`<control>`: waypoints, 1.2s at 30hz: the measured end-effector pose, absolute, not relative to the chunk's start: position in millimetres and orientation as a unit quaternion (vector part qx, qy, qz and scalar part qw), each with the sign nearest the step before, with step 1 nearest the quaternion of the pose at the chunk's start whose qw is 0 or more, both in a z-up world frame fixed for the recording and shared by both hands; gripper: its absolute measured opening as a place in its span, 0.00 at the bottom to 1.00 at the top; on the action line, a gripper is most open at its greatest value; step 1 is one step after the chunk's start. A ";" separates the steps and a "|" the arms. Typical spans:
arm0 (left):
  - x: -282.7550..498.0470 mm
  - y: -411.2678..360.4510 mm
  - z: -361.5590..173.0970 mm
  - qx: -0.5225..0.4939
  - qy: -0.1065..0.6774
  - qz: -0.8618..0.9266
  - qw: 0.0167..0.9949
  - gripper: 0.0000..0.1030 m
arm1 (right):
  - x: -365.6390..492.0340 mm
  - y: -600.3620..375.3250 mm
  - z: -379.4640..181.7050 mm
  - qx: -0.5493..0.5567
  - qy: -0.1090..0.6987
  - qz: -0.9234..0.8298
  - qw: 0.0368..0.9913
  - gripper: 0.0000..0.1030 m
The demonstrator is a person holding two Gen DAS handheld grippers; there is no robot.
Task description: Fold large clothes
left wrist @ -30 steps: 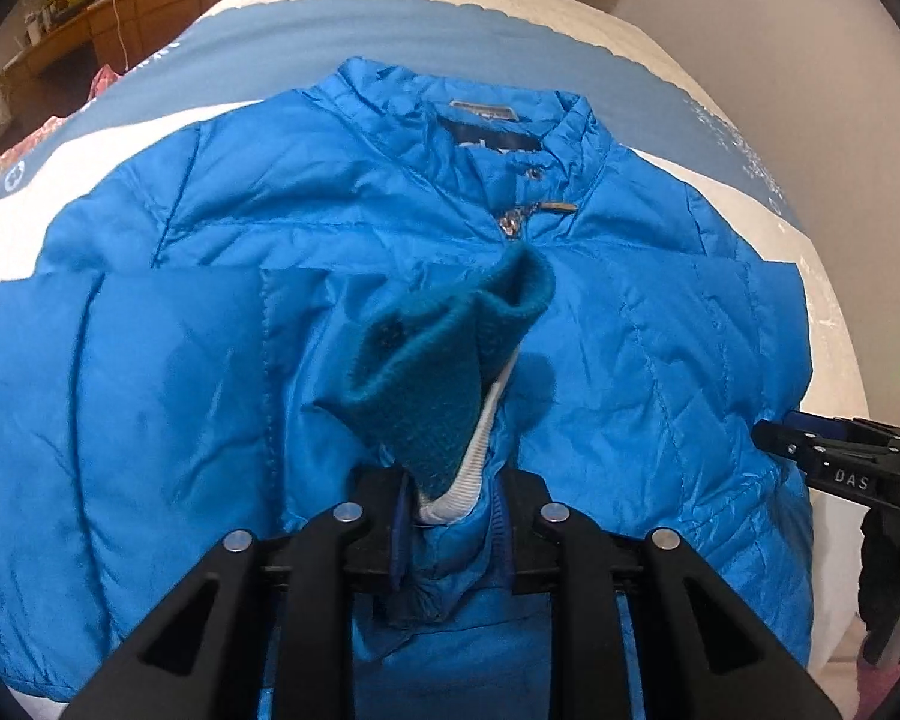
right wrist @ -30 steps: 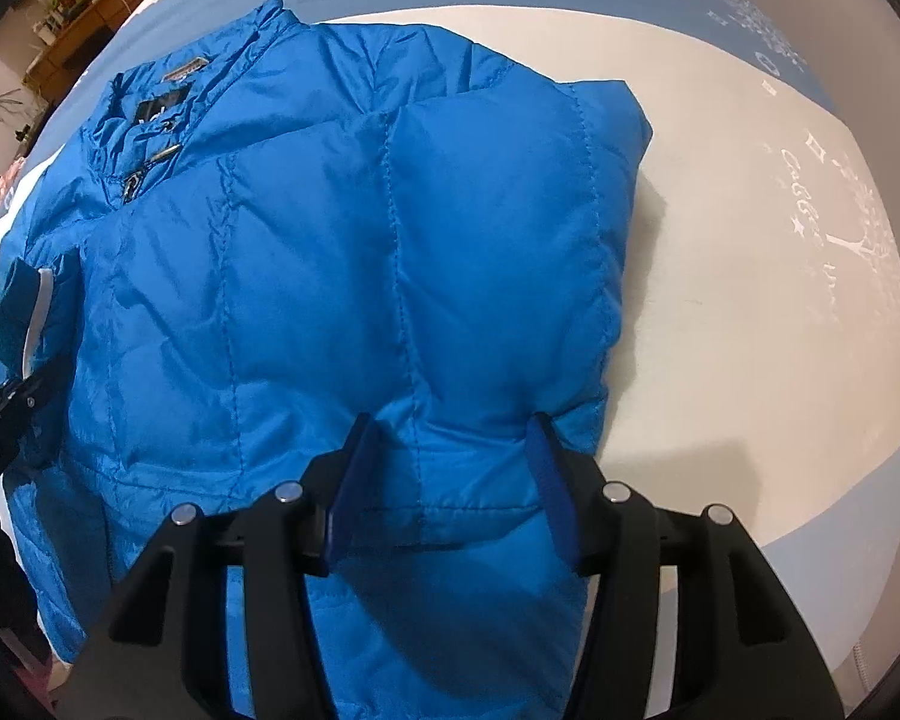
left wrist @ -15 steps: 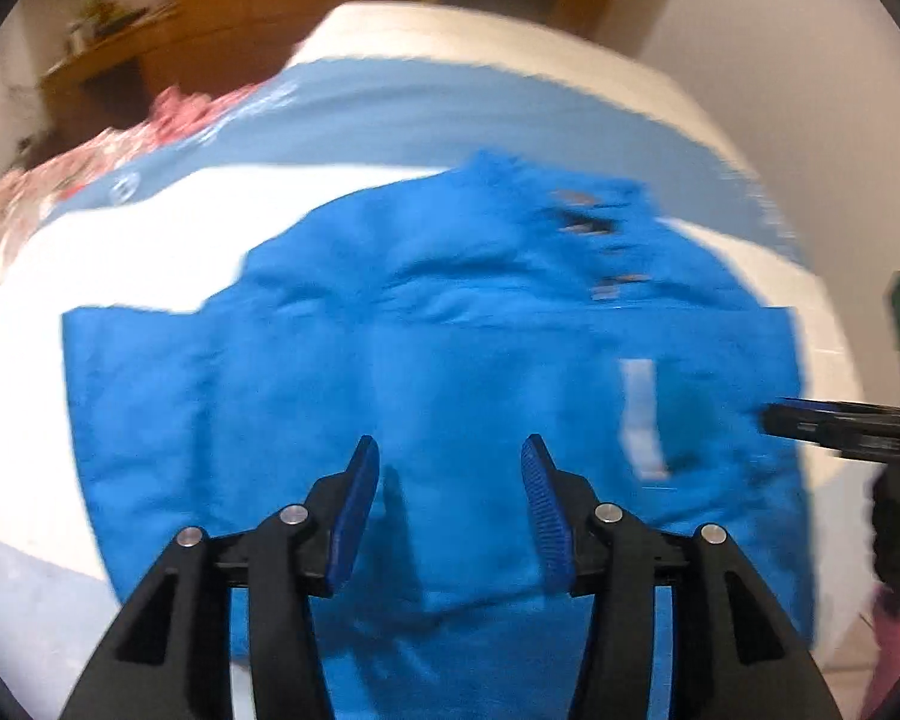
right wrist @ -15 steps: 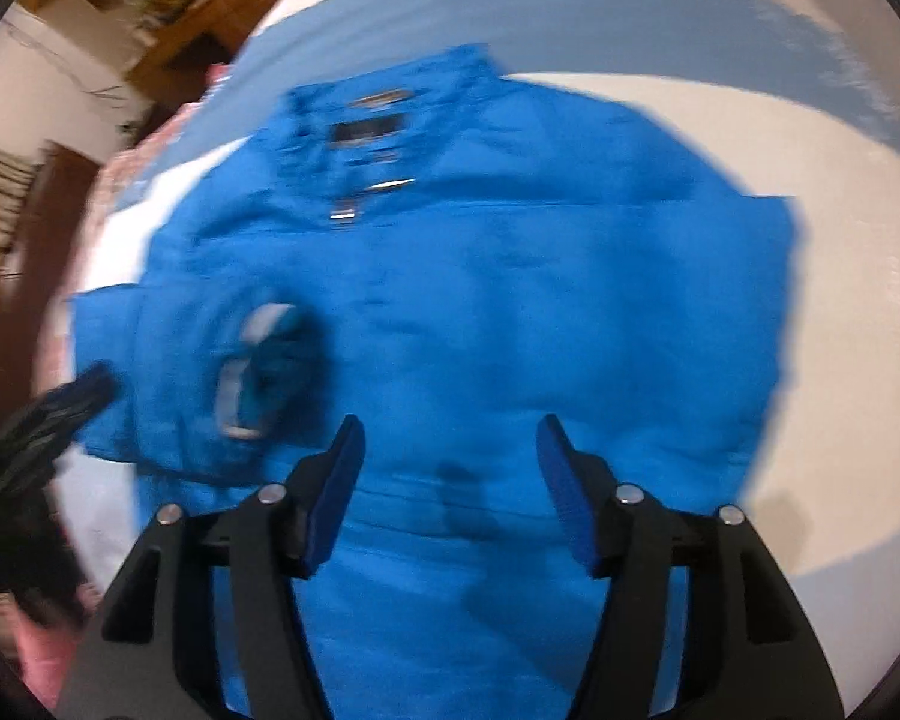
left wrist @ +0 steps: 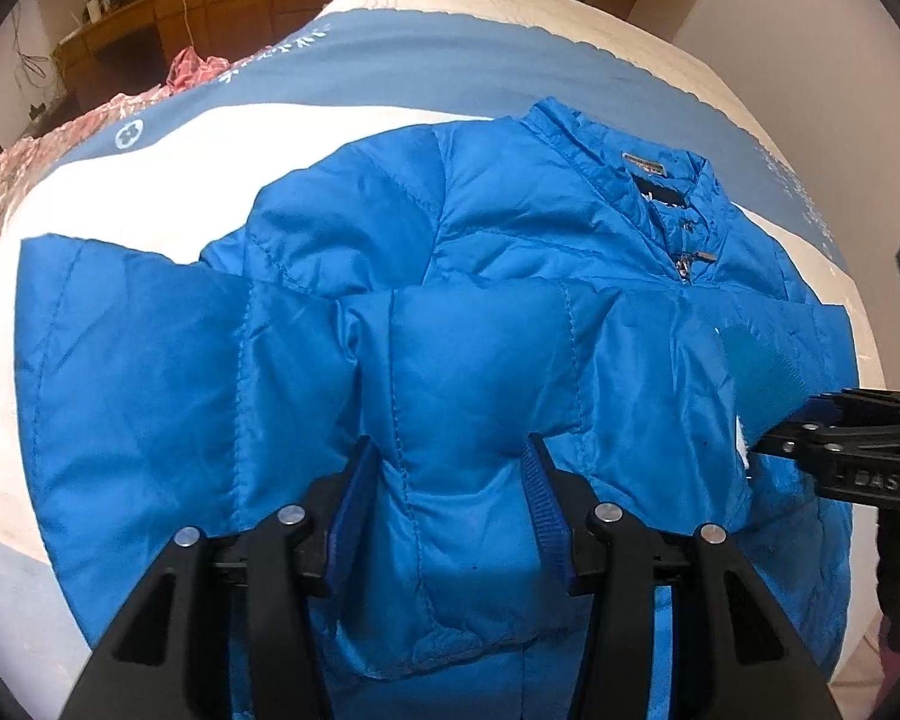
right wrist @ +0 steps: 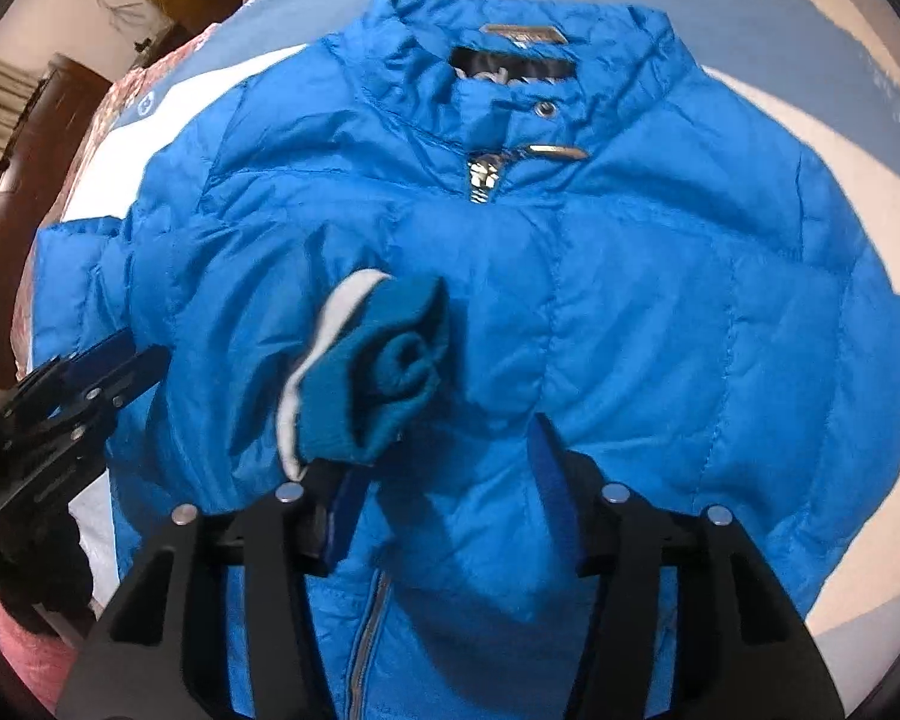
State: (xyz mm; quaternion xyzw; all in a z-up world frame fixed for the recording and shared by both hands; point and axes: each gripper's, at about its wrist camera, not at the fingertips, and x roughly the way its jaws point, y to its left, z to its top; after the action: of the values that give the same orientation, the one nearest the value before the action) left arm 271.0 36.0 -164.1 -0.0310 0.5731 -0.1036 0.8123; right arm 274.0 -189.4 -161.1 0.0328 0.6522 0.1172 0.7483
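Showing only in right wrist view: jacket (right wrist: 570, 300) cuff (right wrist: 372, 372) rolled

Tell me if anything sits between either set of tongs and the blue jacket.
Nothing visible does. The left tongs are open, with a puffed part of the blue jacket rising between their fingers. The right tongs are open over the jacket front, the knit cuff just ahead of their left finger.

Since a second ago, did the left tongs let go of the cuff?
Yes. The left tongs now gape over a sleeve, left of the zipper; the cuff lies free.
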 end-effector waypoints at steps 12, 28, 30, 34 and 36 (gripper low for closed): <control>272.2 39.6 -166.8 -0.036 0.572 -0.114 0.811 0.49 | 291.7 -192.6 -159.6 0.093 0.662 0.133 0.732 0.59; 272.5 42.3 -169.2 -0.048 0.571 -0.117 0.811 0.50 | 299.6 -194.5 -171.4 0.134 0.671 0.147 0.714 0.50; 272.5 41.7 -168.8 -0.046 0.572 -0.116 0.811 0.50 | 299.1 -188.0 -175.4 0.142 0.669 0.163 0.712 0.29; 272.6 39.6 -162.7 -0.045 0.572 -0.105 0.812 0.49 | 293.3 -192.3 -166.9 0.141 0.657 0.172 0.720 0.14; 271.5 36.0 -153.2 -0.044 0.564 -0.100 0.819 0.49 | 287.2 -201.5 -157.5 0.135 0.649 0.168 0.730 0.14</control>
State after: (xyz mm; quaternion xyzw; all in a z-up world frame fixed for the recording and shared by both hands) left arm 271.5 36.0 -153.2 -0.0437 0.5637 -0.1002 0.8187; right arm 287.2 -201.5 -157.5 0.1347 0.6489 0.1677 0.7299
